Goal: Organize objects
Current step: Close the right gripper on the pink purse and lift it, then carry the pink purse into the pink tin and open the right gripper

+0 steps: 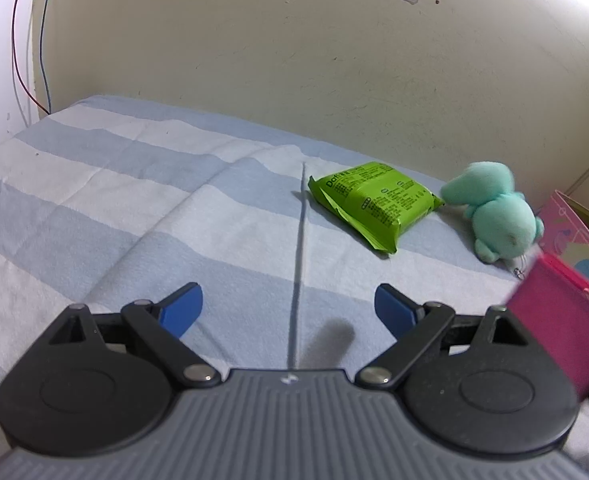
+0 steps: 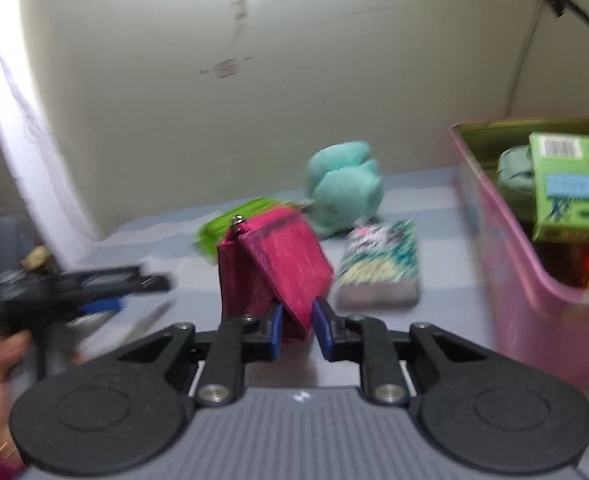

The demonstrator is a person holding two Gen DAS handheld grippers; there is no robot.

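Observation:
My right gripper (image 2: 297, 330) is shut on a magenta zip pouch (image 2: 272, 272) and holds it above the striped bed sheet (image 2: 434, 200). The pouch also shows blurred at the right of the left wrist view (image 1: 562, 320). My left gripper (image 1: 288, 310) is open and empty above the sheet (image 1: 114, 200); it shows at the left of the right wrist view (image 2: 106, 288). A green snack packet (image 1: 374, 204) and a teal plush toy (image 1: 494, 216) lie by the wall. A patterned pouch (image 2: 380, 268) lies beside the pink bin (image 2: 526, 296).
The pink bin holds a green box (image 2: 570, 184) and other items; its rim shows in the left wrist view (image 1: 574, 224). A cream wall (image 1: 294, 60) bounds the bed at the back. Cables (image 1: 30, 40) hang at the left.

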